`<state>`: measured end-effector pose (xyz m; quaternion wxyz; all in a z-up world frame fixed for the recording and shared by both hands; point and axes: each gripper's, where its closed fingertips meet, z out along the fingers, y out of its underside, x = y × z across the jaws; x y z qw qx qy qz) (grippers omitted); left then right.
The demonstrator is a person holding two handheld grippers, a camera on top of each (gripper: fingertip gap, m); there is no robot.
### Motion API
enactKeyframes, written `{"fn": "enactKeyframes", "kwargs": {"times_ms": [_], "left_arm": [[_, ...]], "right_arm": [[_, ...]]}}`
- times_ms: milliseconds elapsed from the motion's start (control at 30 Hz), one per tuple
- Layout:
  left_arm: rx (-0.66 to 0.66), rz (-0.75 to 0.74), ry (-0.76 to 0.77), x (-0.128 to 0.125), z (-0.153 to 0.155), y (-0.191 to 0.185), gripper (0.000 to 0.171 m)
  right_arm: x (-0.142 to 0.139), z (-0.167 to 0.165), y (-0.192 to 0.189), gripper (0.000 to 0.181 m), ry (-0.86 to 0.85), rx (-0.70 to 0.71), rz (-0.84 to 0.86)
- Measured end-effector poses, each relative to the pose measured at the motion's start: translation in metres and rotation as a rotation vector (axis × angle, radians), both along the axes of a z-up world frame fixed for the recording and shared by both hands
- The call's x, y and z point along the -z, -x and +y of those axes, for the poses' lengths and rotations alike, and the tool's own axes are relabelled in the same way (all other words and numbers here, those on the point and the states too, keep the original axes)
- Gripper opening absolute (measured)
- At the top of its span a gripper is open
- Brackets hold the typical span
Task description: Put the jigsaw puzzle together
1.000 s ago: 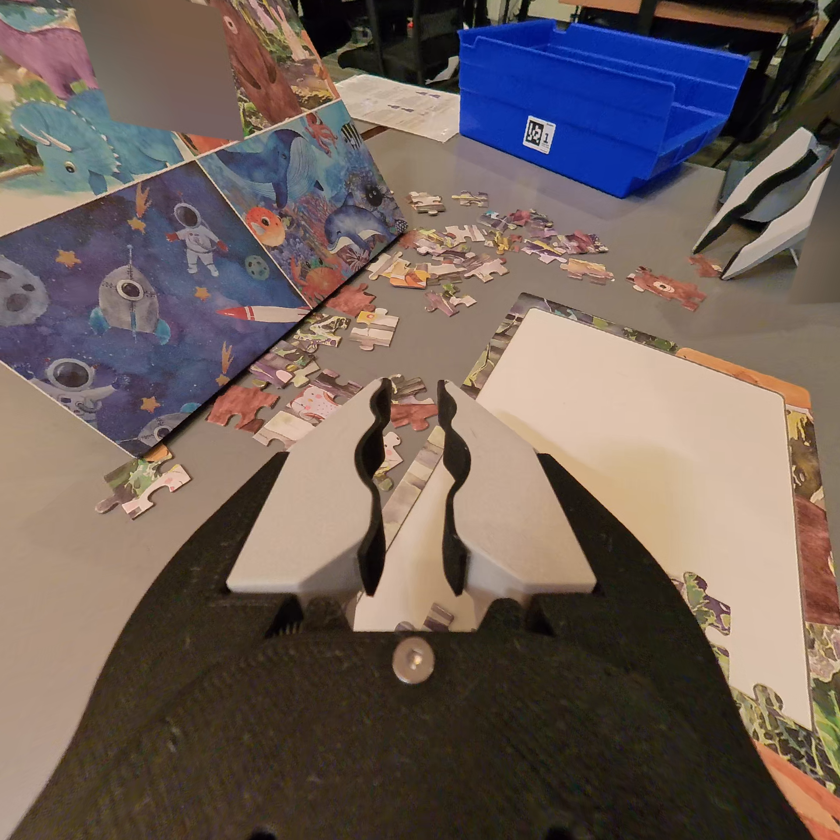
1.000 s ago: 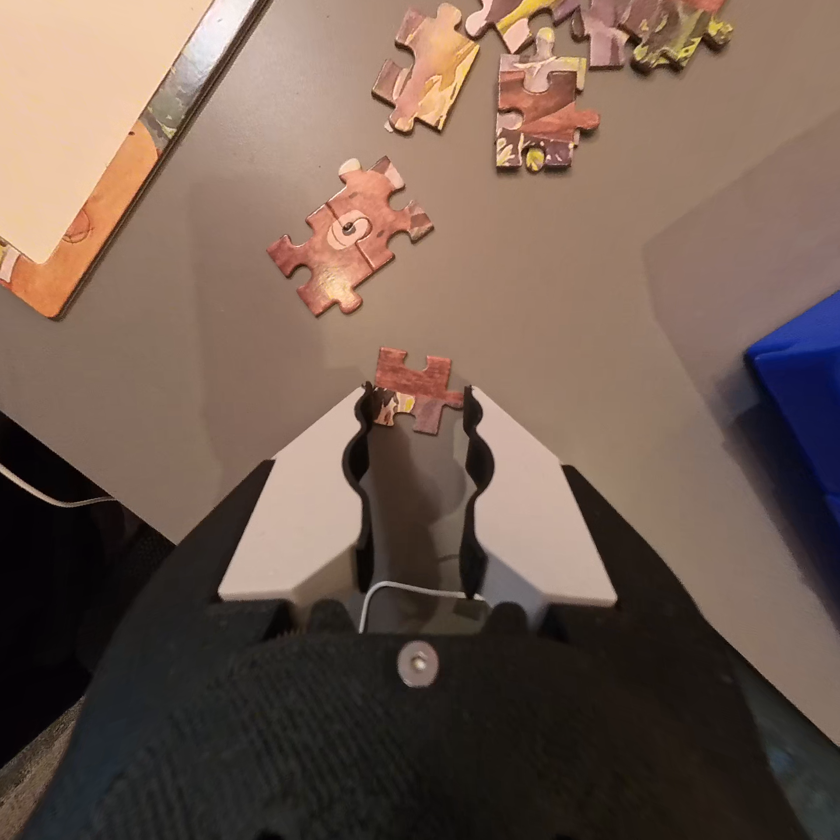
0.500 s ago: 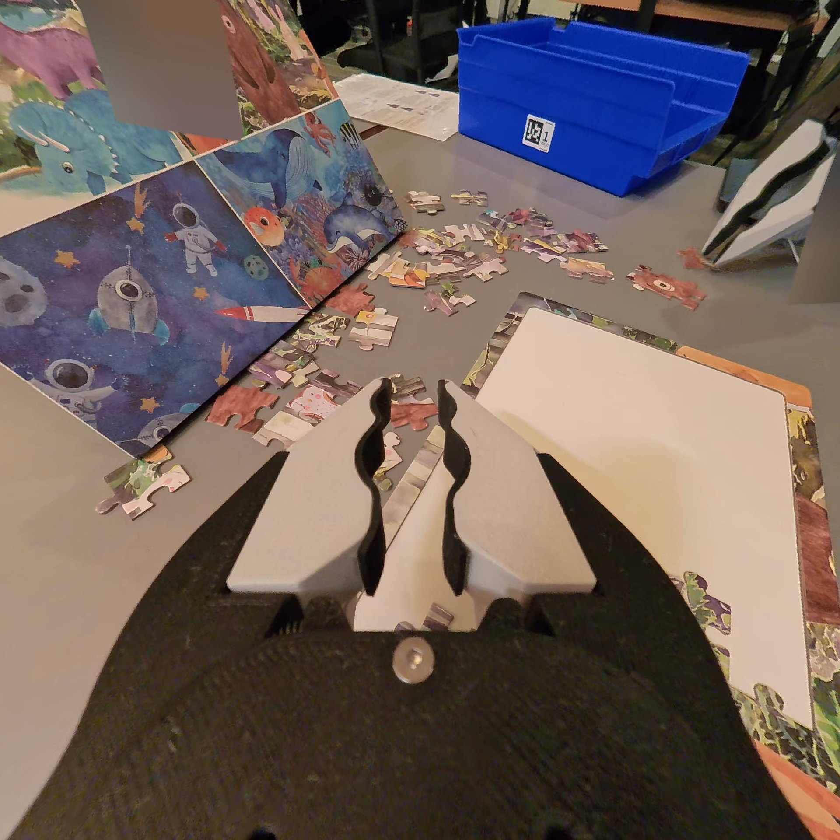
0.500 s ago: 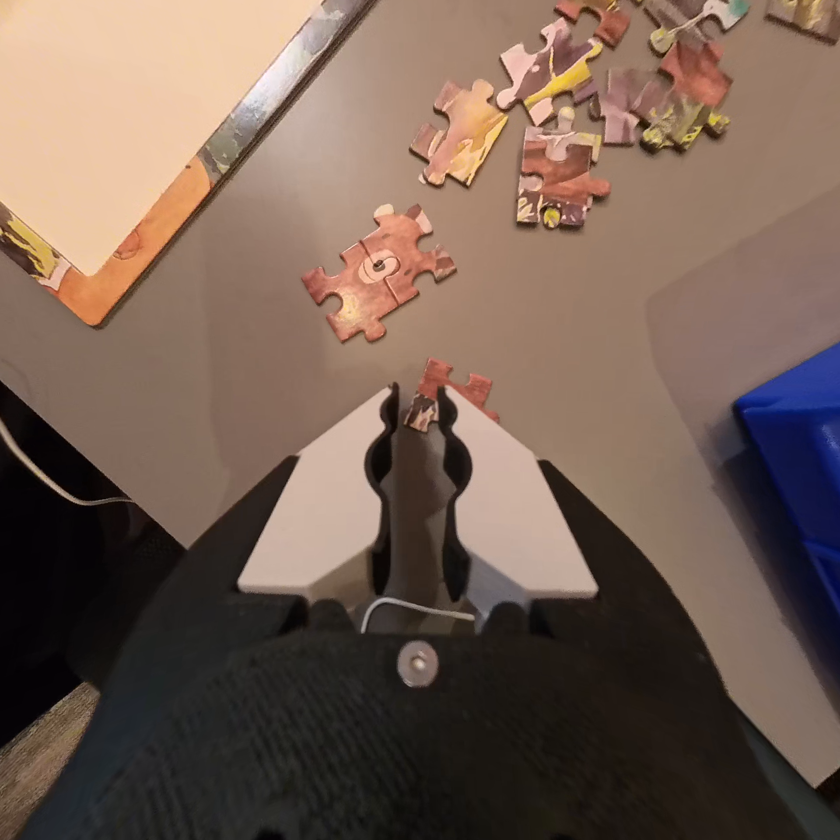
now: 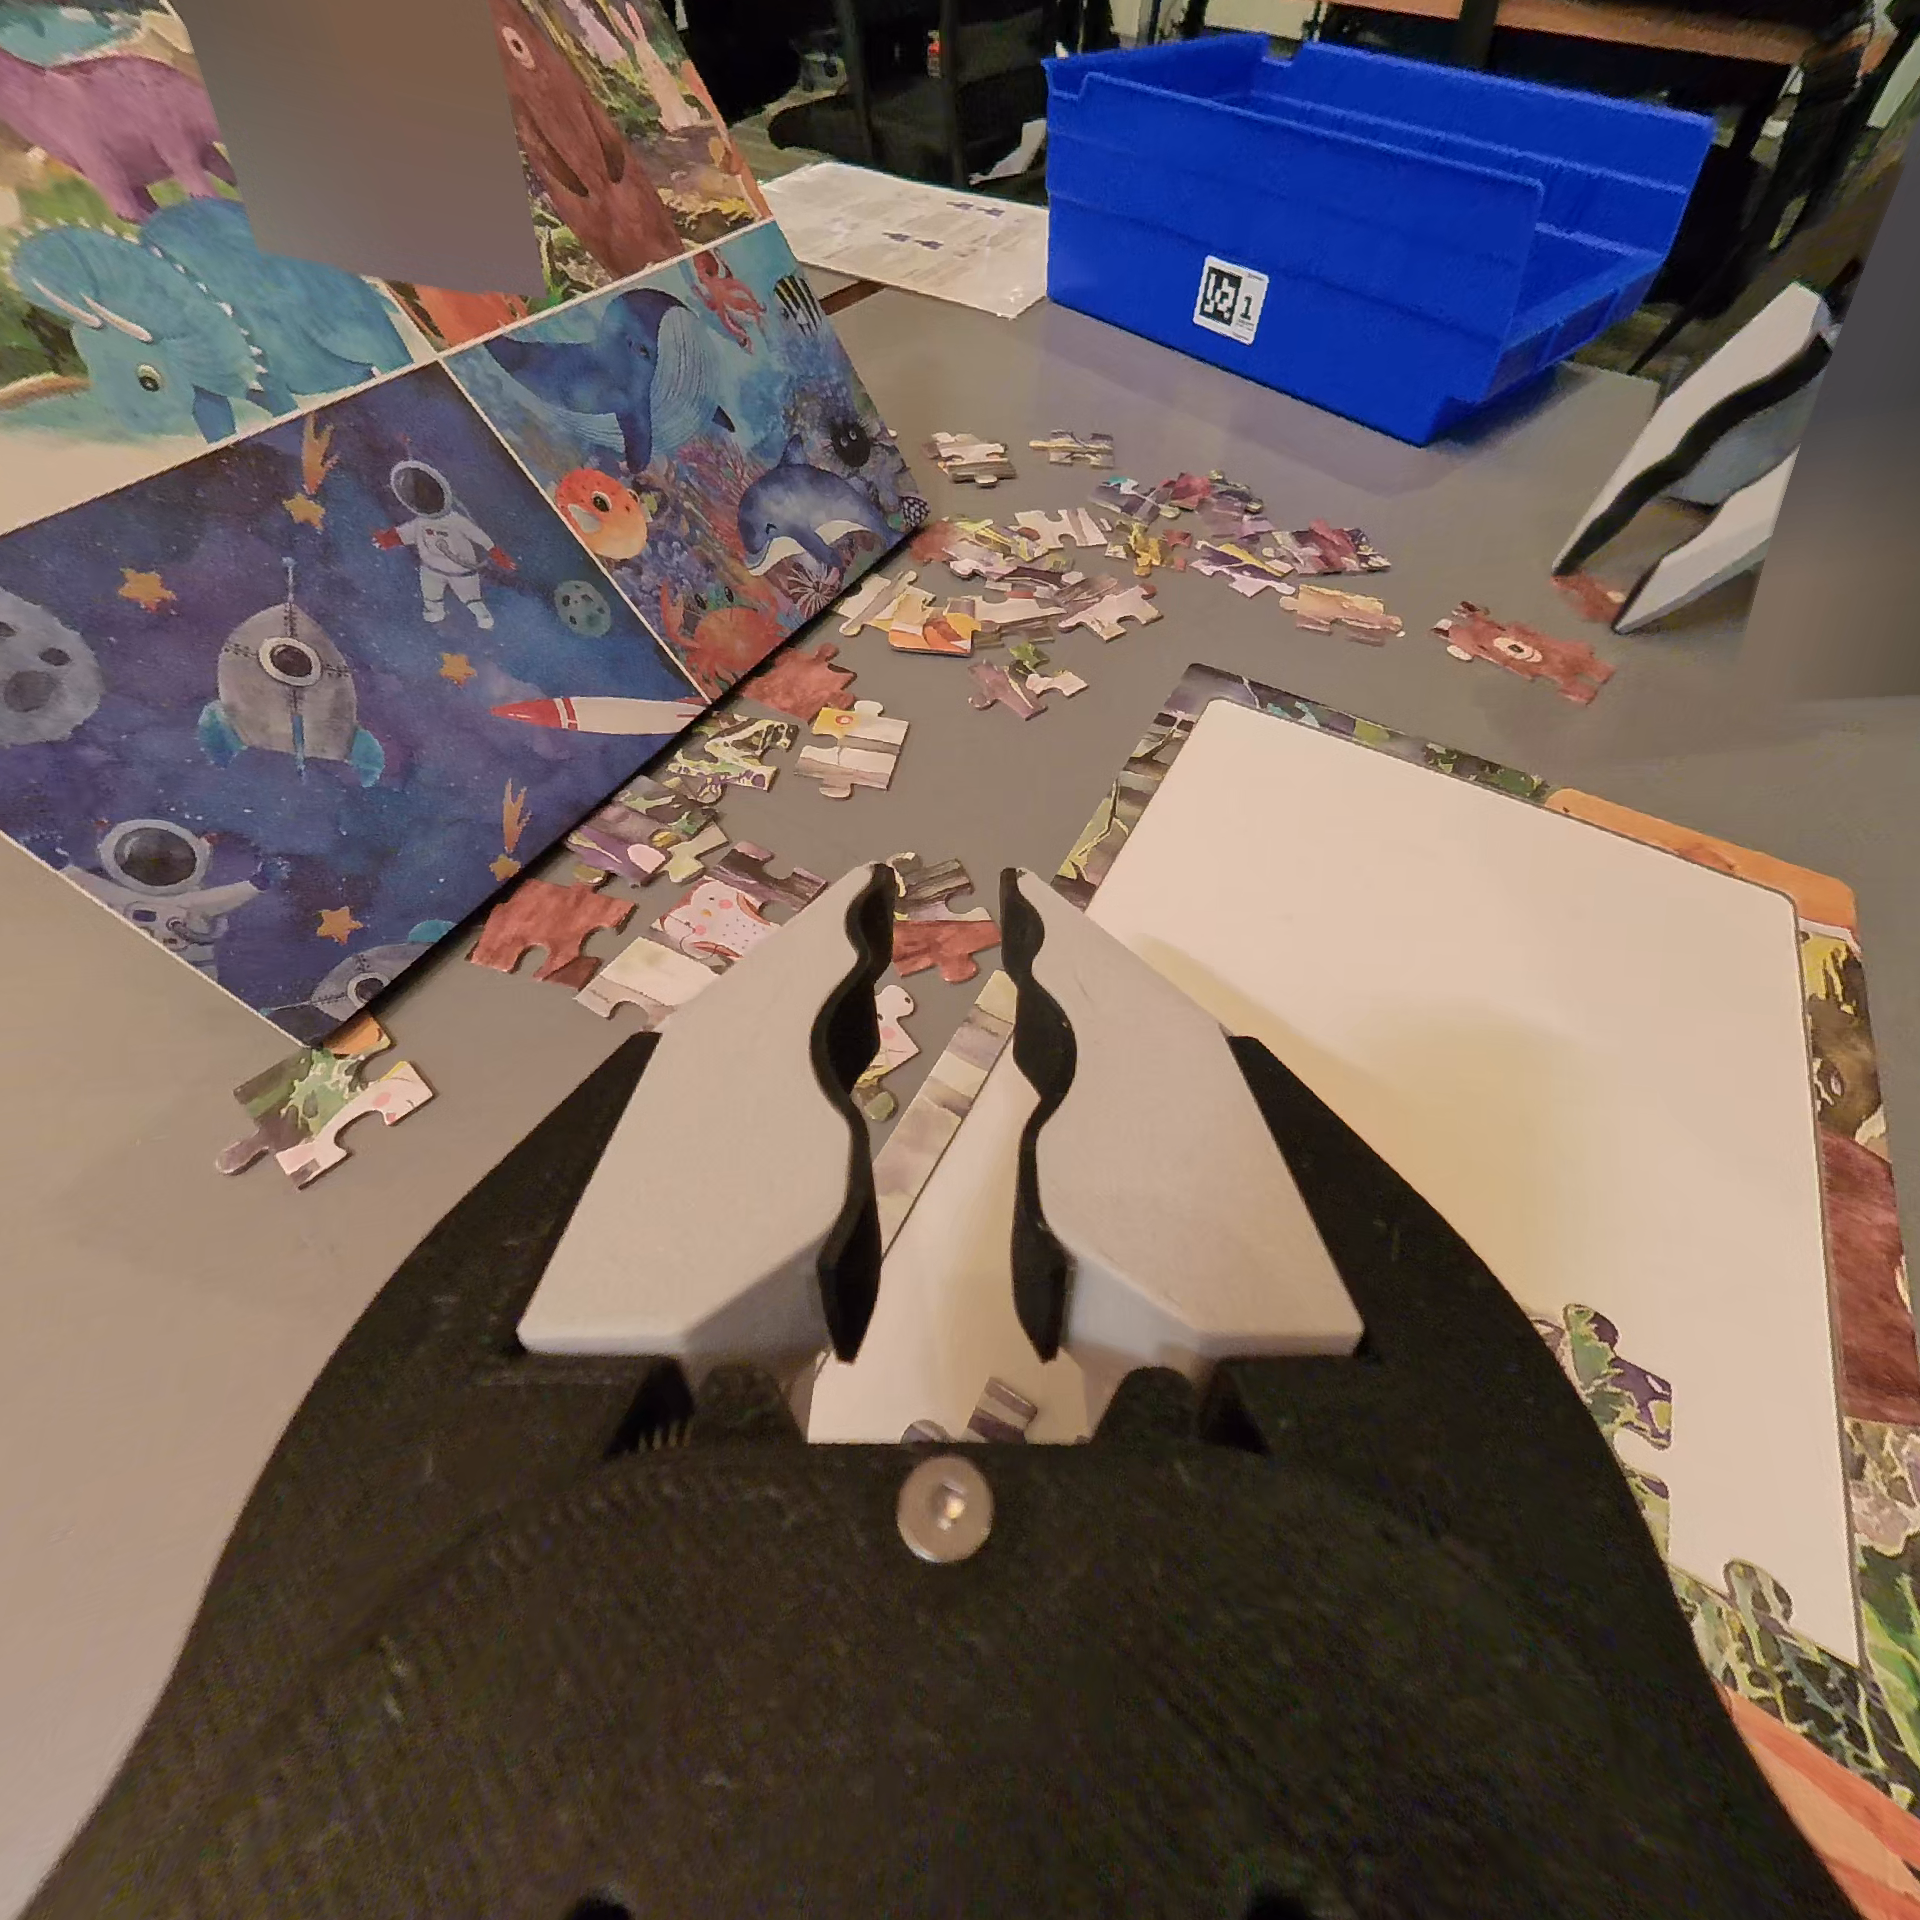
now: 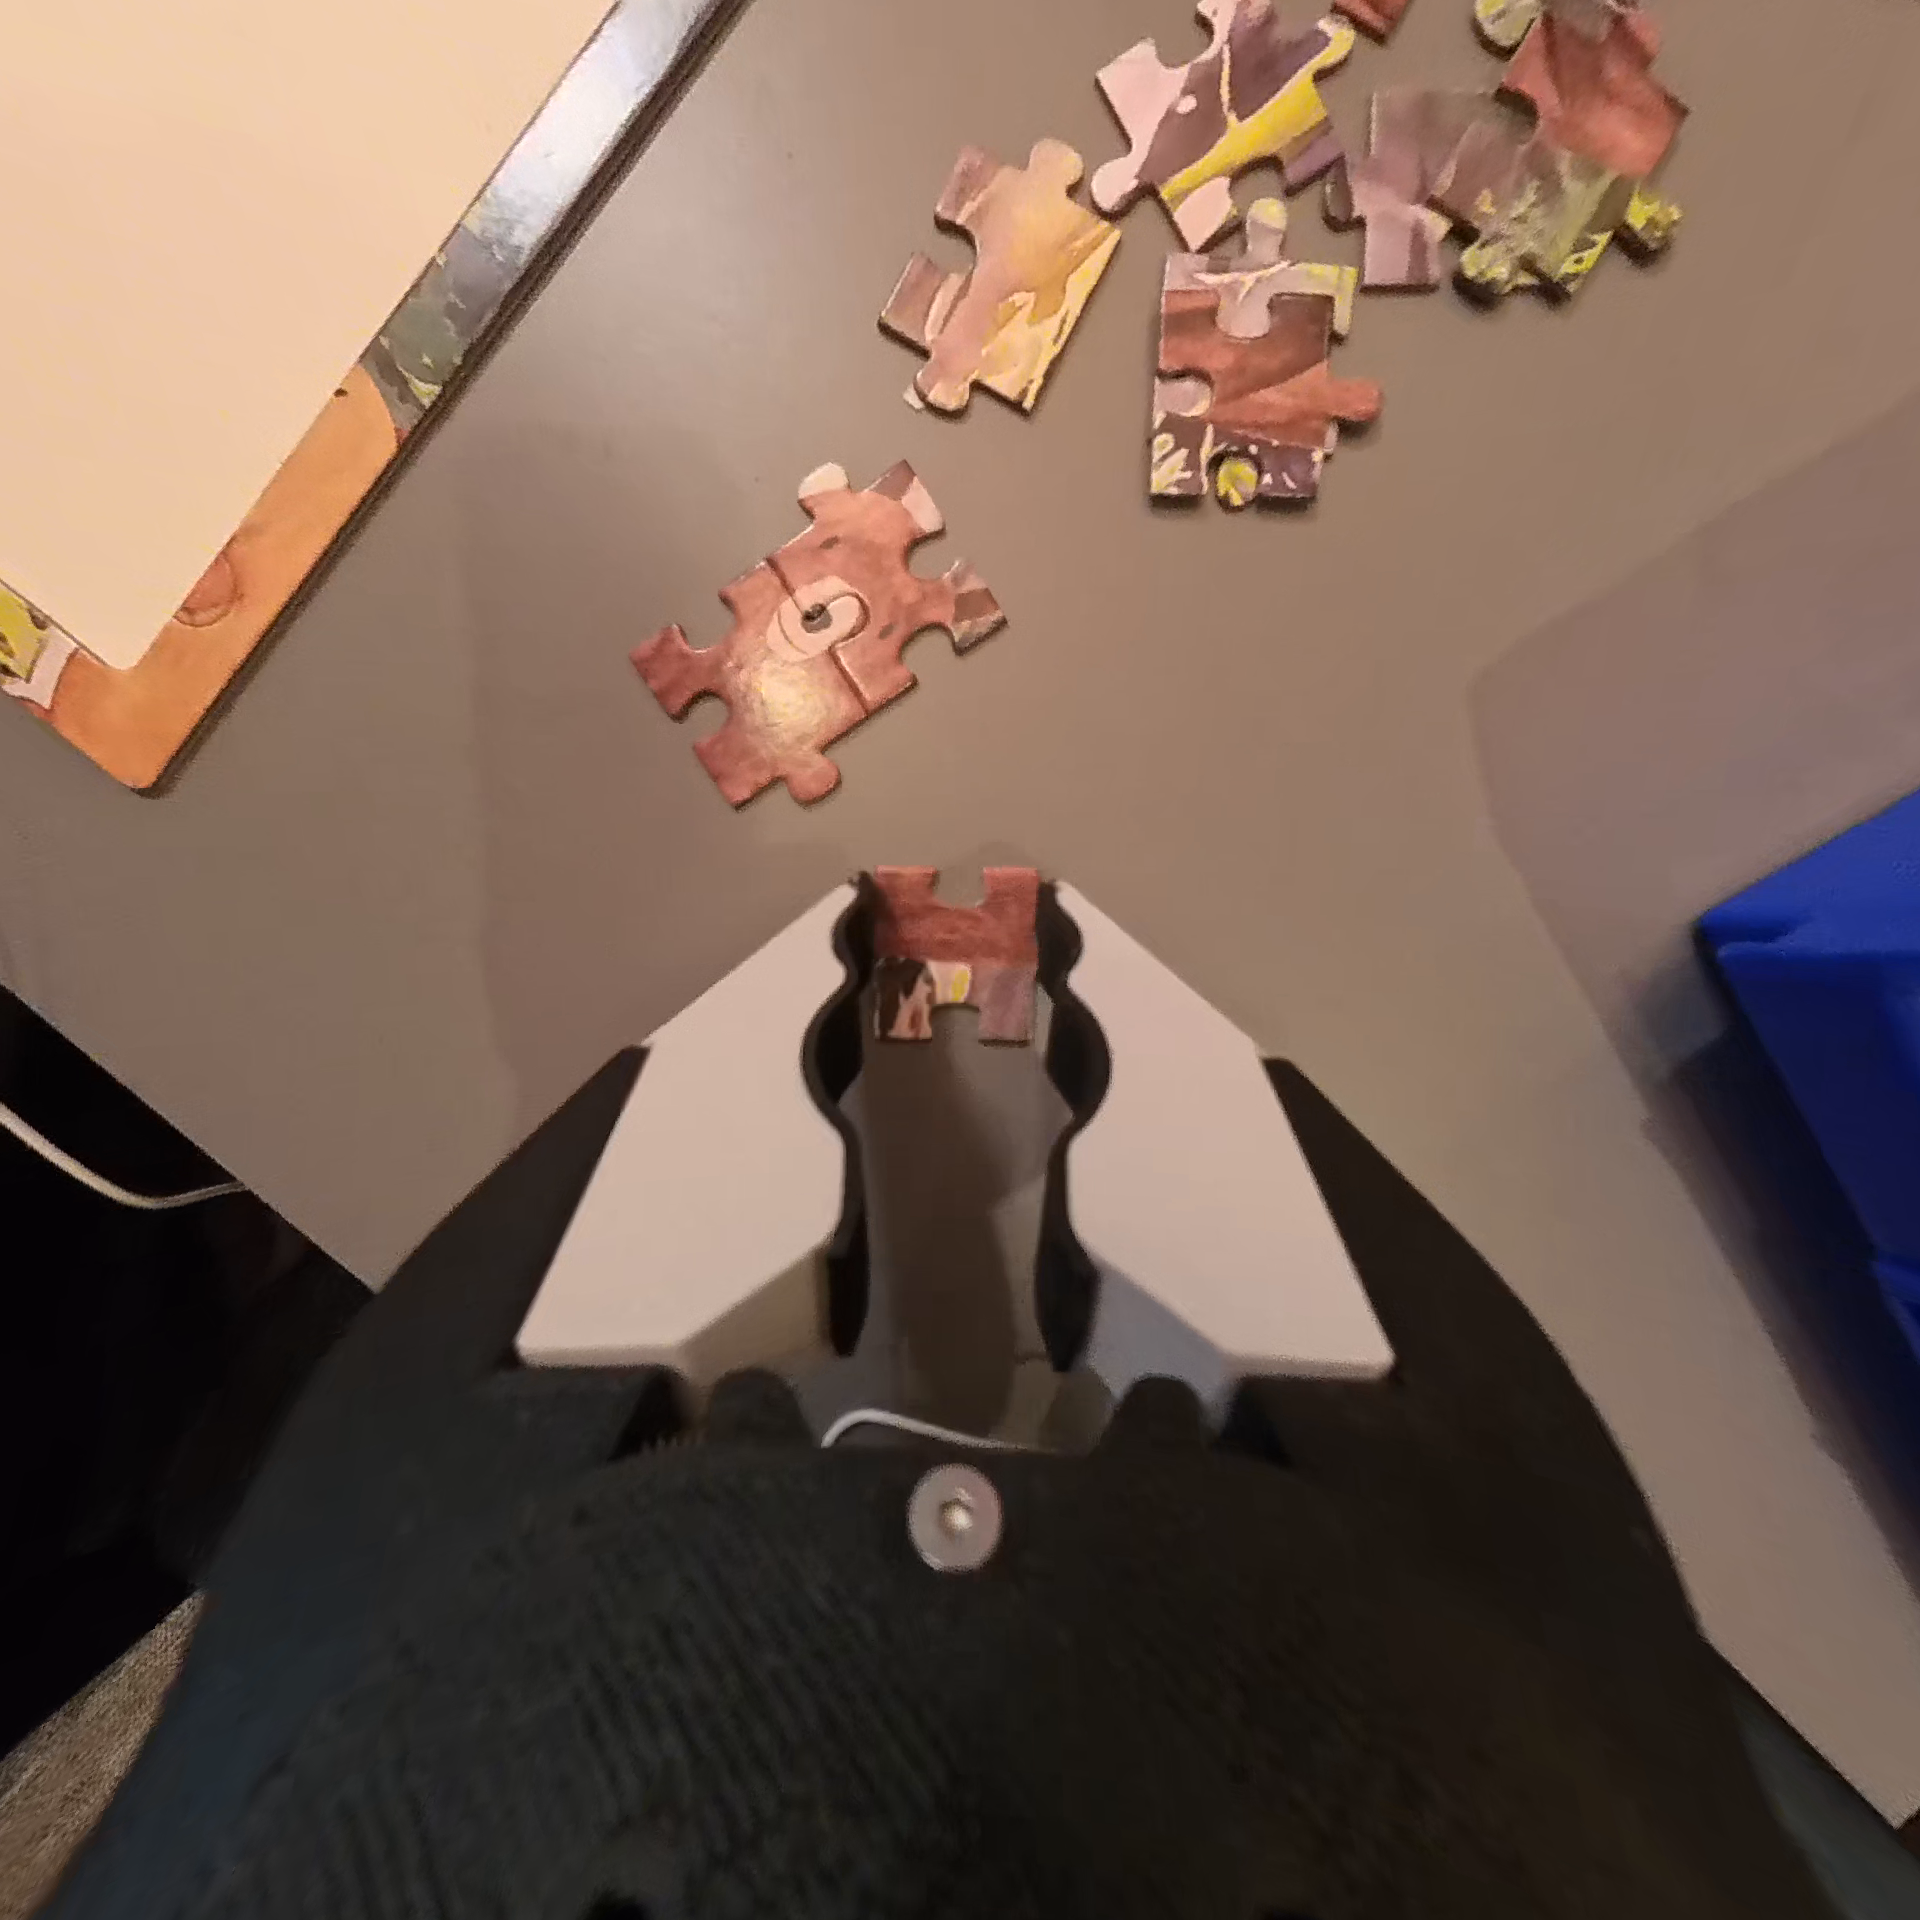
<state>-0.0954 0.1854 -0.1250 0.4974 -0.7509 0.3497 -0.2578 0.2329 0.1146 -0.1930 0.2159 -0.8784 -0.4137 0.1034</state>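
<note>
My right gripper [image 6: 956, 894] is shut on a brown puzzle piece [image 6: 956, 951], which spans flat between the fingertips just above the grey table. A joined pair of brown pieces with an eye [image 6: 821, 634] lies just ahead of it. The puzzle tray [image 6: 208, 260], with its cream inside and printed border, is at upper left. My left gripper [image 5: 945, 883] is slightly open and empty, hovering over the tray's [image 5: 1455, 1039] near left edge. Loose pieces [image 5: 1091, 582] are scattered beyond. The right gripper [image 5: 1621, 603] shows at far right in the left wrist view.
A blue bin [image 5: 1351, 229] stands at the back, and its corner [image 6: 1829, 1039] is close to my right gripper. A picture box [image 5: 312, 623] leans at the left. A paper sheet [image 5: 914, 234] lies behind it. The table edge runs below the right gripper. One gripper's finger ends stand about 35 cm off the other's.
The brown piece, tilted in the narrower jaws half a second ago, now sits flat across the right fingertips. The right gripper has come closer to the table. The left gripper has not moved.
</note>
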Motion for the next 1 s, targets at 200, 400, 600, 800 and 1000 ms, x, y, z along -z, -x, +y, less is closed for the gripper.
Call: {"fn": "enactKeyframes", "kwargs": {"times_ms": [200, 400, 600, 800, 1000], "left_arm": [[-0.003, -0.002, -0.007, -0.002, 0.000, 0.001, 0.018], [-0.002, 0.000, -0.011, -0.003, -0.001, 0.001, 0.019], [-0.001, 0.001, -0.005, -0.001, 0.000, 0.000, 0.019], [0.000, 0.002, -0.001, 0.000, 0.000, 0.000, 0.019], [-0.011, 0.000, -0.008, -0.001, 0.001, 0.002, 0.018]], "right_arm": [[0.000, -0.001, 0.001, 0.028, 0.003, -0.012, -0.013], [-0.001, -0.004, 0.005, 0.028, -0.019, -0.041, -0.015], [-0.012, -0.008, 0.023, 0.028, -0.042, -0.146, 0.035], [-0.016, -0.012, 0.037, 0.028, -0.022, -0.379, -0.018], [-0.009, -0.013, 0.040, 0.028, 0.051, -0.508, -0.070]]}}
